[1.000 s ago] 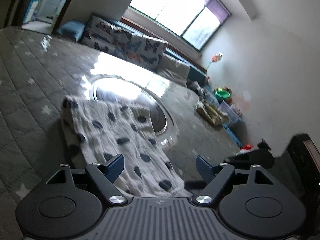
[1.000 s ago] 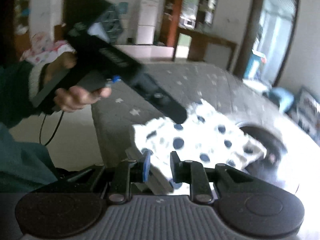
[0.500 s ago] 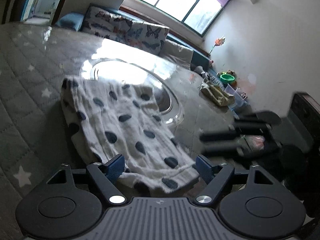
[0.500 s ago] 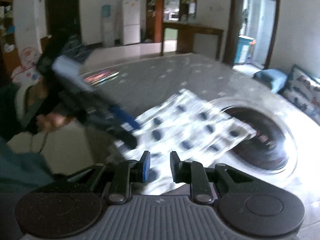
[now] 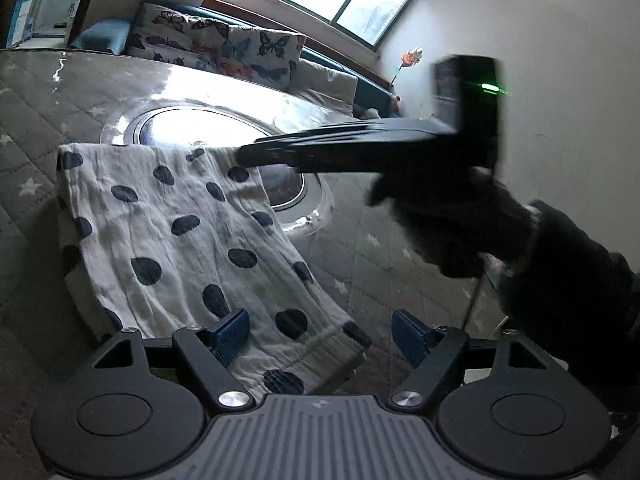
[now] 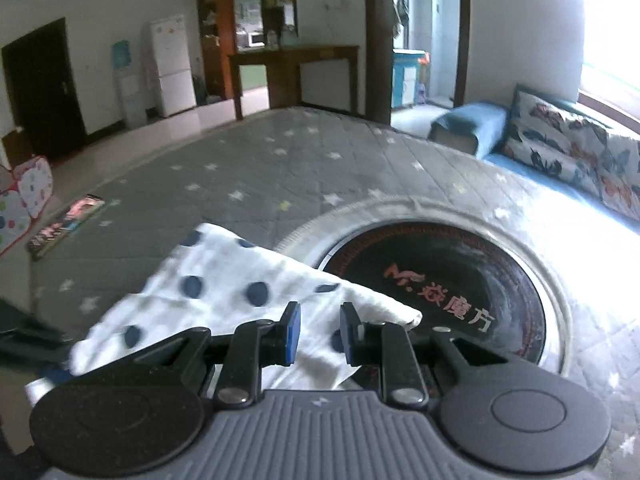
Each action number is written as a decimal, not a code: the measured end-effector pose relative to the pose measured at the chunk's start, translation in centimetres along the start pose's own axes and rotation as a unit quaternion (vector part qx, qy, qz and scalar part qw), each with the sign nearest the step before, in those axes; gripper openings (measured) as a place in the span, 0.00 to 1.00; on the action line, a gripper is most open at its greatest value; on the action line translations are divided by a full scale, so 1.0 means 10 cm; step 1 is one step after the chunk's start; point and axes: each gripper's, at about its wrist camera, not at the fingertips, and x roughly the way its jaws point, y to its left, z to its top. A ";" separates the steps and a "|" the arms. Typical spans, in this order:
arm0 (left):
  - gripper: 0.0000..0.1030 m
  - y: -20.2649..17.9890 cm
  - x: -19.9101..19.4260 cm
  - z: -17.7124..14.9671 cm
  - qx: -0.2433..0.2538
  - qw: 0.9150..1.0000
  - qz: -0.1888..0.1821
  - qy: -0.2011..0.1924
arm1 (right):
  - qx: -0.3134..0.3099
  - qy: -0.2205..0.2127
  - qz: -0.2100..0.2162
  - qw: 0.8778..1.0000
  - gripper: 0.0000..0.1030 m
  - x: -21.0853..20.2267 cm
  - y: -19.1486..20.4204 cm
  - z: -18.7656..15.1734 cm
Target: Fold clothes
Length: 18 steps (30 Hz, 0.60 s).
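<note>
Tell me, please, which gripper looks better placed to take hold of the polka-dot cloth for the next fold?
Probably the left. The left gripper is wide open with the polka-dot cloth's near hem lying between its fingers. The right gripper hovers narrow-jawed over the far corner and would likely need to open first.

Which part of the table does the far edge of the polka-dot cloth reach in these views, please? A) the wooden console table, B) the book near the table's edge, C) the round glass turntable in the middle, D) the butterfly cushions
C: the polka-dot cloth has its far edge lying over the rim of the round glass turntable; the other things stand well apart from it.
</note>
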 end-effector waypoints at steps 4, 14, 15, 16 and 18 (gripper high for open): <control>0.79 0.02 0.01 -0.03 0.001 1.000 -0.002 0.003 | 0.027 0.017 -0.028 0.999 0.19 0.26 -0.20 -0.05; 0.80 0.03 -0.04 -0.05 -0.007 1.000 -0.009 -0.004 | 0.005 0.006 -0.015 1.000 0.19 0.24 -0.14 0.12; 0.80 0.03 -0.04 -0.06 -0.007 1.000 -0.009 -0.004 | -0.006 0.005 0.002 1.000 0.19 0.24 -0.05 0.17; 0.80 0.04 -0.04 -0.06 -0.007 1.000 -0.009 -0.004 | -0.018 0.007 0.019 1.000 0.19 0.25 0.04 0.21; 0.80 0.04 -0.04 -0.09 -0.008 1.000 -0.009 -0.006 | -0.037 0.015 0.053 0.998 0.19 0.32 0.23 0.29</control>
